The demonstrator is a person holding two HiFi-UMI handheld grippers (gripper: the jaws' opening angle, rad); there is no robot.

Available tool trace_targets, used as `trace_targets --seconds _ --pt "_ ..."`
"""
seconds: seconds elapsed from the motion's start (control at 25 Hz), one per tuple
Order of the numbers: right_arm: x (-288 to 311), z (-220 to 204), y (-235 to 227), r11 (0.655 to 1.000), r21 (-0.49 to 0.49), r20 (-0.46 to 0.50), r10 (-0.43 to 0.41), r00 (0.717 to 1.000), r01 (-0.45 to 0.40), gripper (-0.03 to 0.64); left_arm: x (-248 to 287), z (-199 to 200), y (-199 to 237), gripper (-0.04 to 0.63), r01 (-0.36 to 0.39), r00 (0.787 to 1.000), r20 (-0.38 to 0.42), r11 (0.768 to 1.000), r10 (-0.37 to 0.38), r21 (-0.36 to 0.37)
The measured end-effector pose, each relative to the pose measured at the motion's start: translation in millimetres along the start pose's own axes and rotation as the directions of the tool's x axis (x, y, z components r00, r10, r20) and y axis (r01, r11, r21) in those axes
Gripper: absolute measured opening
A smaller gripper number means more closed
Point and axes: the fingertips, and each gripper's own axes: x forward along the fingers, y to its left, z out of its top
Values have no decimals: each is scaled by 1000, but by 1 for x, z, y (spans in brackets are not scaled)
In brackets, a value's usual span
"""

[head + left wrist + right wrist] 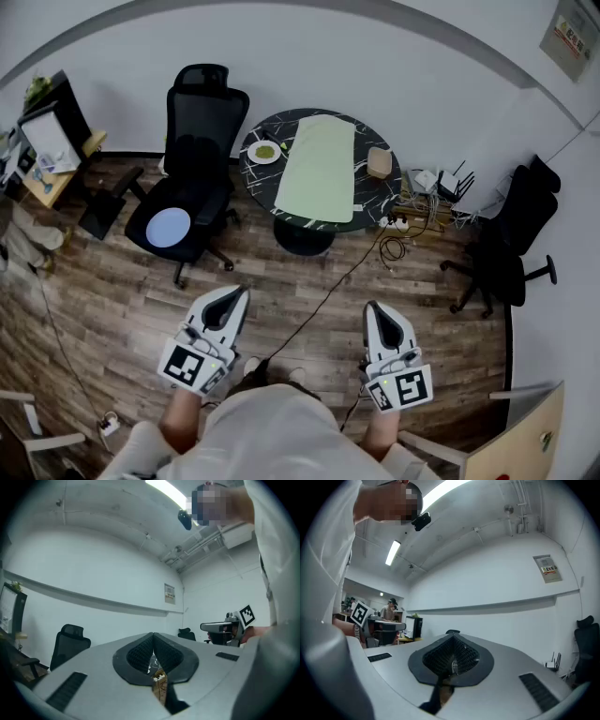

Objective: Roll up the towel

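Observation:
A pale green towel [319,169] lies flat and unrolled across the round black marble table [261,183] at the far middle of the head view. I stand well back from it on the wood floor. My left gripper [234,295] is held level at lower left, jaws shut and empty. My right gripper [372,309] is level at lower right, also shut and empty. In the left gripper view the black pads [140,653] meet with only a thin slit between them. In the right gripper view the pads [440,654] are likewise pressed together.
On the table sit a small plate [264,151] and a tan container [379,161]. A black office chair [192,178] with a blue disc on its seat stands left of the table. Another chair [511,244] and tangled cables [412,216] are at the right. A cable [319,300] crosses the floor.

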Motion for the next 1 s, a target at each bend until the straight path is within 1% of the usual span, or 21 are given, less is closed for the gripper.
trace_targets --seconds 0.16,0.32,0.52,0.68,0.84,1.0 --pt "0 0 7 1000 3 3 8 1000 -8 -12 4 12 -7 4 28 999 26 1000 -28 4" --pt "-2 -3 3 1000 12 -8 -13 1000 13 -12 9 14 -11 5 46 999 22 999 -46 -4" --pt "-3 -6 0 1000 -2 -19 -17 1000 17 -12 12 7 -11 5 44 999 4 999 -44 -10" --pt "-4 -7 -5 999 9 -24 -32 999 32 -12 14 3 -12 5 45 999 -4 999 -45 -12" --pt "-8 -4 -8 999 11 5 -41 999 41 -12 12 1 -16 5 58 998 -4 998 -58 -12" --pt "-7 -1 -6 1000 3 18 -30 999 30 -12 10 1 -19 5 51 999 -4 999 -51 -13"
